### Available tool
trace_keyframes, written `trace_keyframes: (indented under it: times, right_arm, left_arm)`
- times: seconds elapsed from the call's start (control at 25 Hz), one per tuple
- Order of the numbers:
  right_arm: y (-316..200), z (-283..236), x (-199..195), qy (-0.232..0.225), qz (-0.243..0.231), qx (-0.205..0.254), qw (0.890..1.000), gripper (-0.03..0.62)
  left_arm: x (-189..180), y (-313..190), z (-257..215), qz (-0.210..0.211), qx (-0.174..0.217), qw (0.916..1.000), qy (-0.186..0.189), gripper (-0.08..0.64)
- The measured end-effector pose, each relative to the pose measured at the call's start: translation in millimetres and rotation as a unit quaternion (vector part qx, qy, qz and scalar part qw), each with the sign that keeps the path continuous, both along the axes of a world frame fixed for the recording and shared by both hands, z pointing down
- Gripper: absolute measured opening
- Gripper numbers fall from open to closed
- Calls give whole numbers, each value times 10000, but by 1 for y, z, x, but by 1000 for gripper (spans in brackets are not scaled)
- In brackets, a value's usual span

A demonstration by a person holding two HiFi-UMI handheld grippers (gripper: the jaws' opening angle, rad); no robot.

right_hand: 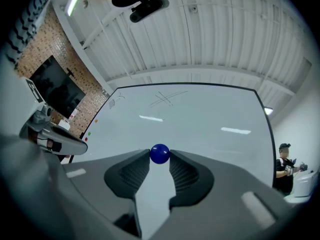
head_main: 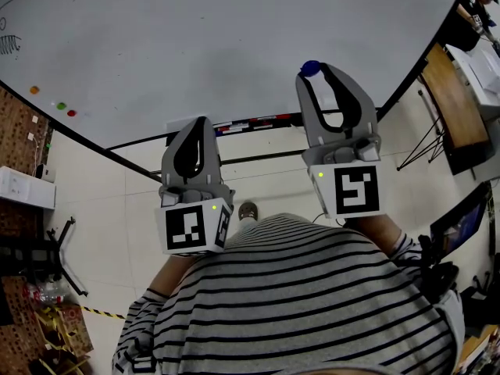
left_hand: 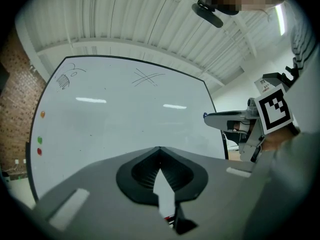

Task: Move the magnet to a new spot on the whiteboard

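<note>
A round blue magnet (right_hand: 159, 154) sits pinched between the tips of my right gripper (right_hand: 159, 155), held in front of the whiteboard (right_hand: 200, 119). In the head view the same blue magnet (head_main: 311, 68) shows at the tip of the right gripper (head_main: 312, 70), near the lower edge of the whiteboard (head_main: 195, 45). My left gripper (head_main: 198, 122) hangs lower, by the board's bottom rail, its jaws closed together with nothing in them. The left gripper view shows its tips (left_hand: 159, 149) meeting, and the right gripper (left_hand: 206, 116) off to the right.
Orange, green and red magnets (head_main: 53, 103) stick to the whiteboard's left side. Pen scribbles (head_main: 8, 44) mark the far left. A marker tray (head_main: 250, 123) runs along the board's bottom. A wooden desk (head_main: 453, 104) and a person (head_main: 473, 10) are at right.
</note>
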State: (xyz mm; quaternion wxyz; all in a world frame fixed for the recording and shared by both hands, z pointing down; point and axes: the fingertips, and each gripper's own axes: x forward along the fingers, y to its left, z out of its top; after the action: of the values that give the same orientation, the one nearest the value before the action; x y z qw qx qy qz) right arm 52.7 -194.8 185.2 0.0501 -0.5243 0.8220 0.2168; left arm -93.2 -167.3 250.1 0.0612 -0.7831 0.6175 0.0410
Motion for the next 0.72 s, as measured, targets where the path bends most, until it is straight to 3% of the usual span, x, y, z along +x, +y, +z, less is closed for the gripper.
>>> trace_keyframes:
  times: [0.24, 0.72]
  right_arm:
    - [-23, -5, -8, 56, 31, 78, 9999, 124]
    - [-125, -37, -73, 454, 543, 576, 9958, 124]
  left_arm:
    - [-9, -19, 7, 7, -108, 9999, 46, 15]
    - [-90, -94, -10, 25, -65, 9999, 145, 15]
